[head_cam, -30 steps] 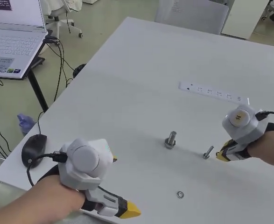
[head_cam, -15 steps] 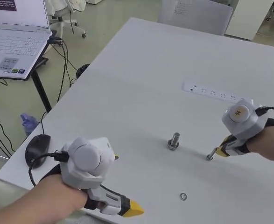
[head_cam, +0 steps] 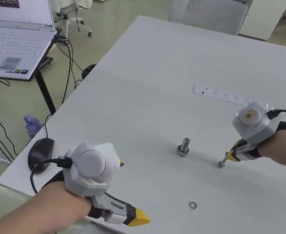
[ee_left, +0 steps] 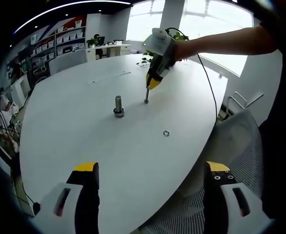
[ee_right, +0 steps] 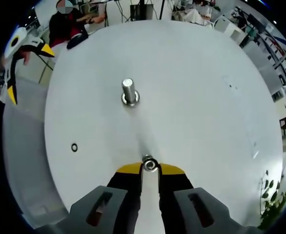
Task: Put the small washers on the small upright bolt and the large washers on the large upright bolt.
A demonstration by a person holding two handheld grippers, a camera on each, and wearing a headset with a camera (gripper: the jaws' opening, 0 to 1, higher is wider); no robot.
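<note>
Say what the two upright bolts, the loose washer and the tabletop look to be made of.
The large bolt and small bolt look like bare steel: grey with bright glints. The washer is a thin grey ring, probably metal, too small to be sure. The table looks like matte white laminate: smooth, even, no grain.

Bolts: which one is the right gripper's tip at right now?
The small bolt, the thinner one: the right gripper has its tips at its top. The large bolt stands apart, untouched.

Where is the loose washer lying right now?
In the head view the washer lies on the table nearer the person than the large bolt, touching nothing.
</note>
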